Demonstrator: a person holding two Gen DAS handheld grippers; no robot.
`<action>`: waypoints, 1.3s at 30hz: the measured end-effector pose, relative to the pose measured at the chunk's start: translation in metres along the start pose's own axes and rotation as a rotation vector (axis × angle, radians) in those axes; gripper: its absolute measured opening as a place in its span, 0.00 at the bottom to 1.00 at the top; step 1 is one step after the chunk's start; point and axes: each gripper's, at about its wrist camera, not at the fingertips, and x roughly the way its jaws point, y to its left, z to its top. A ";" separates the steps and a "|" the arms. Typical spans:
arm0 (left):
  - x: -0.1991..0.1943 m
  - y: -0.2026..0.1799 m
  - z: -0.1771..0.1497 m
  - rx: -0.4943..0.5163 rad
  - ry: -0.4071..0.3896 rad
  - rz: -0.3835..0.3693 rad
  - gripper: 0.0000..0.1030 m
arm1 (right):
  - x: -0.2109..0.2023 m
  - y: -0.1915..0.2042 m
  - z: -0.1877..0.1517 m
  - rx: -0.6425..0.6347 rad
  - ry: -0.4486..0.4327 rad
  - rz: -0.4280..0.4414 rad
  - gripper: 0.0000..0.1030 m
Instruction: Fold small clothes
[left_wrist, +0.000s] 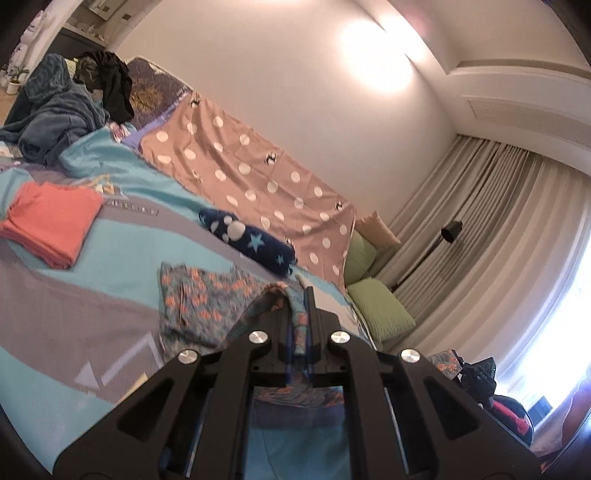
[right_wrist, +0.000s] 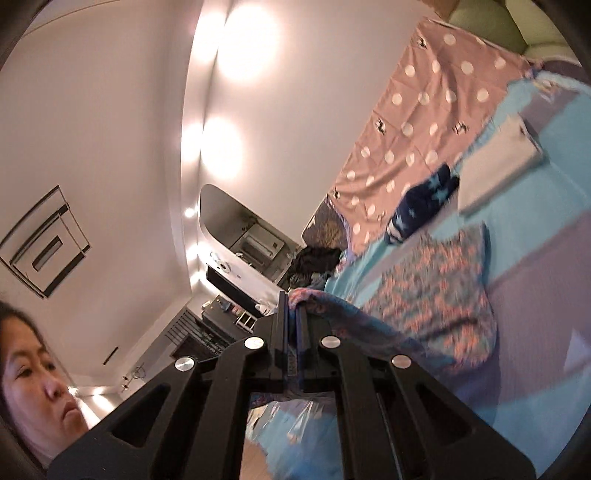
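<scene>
While both grippers pinch edges of the floral garment (left_wrist: 207, 295), its body rests on the bed (left_wrist: 66, 325) near the navy star roll (left_wrist: 247, 240). Left gripper (left_wrist: 299, 306) and right gripper (right_wrist: 291, 314) are clamped on cloth; the fold-over seems underway, and next calls for carrying both edges across evenly.

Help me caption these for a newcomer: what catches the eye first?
Both grippers, left gripper and right gripper, are shut on edges of the floral garment, lifted off the turquoise bedspread. Behind it lie a folded coral cloth and a navy star-print roll.
</scene>
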 end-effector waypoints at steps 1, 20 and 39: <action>0.002 0.001 0.006 -0.004 -0.012 -0.002 0.05 | 0.005 0.002 0.006 -0.011 -0.004 -0.006 0.03; 0.148 0.036 0.085 -0.046 0.073 0.074 0.05 | 0.110 -0.040 0.092 -0.117 -0.022 -0.265 0.03; 0.303 0.170 0.031 -0.186 0.357 0.318 0.11 | 0.235 -0.246 0.094 0.138 0.239 -0.601 0.06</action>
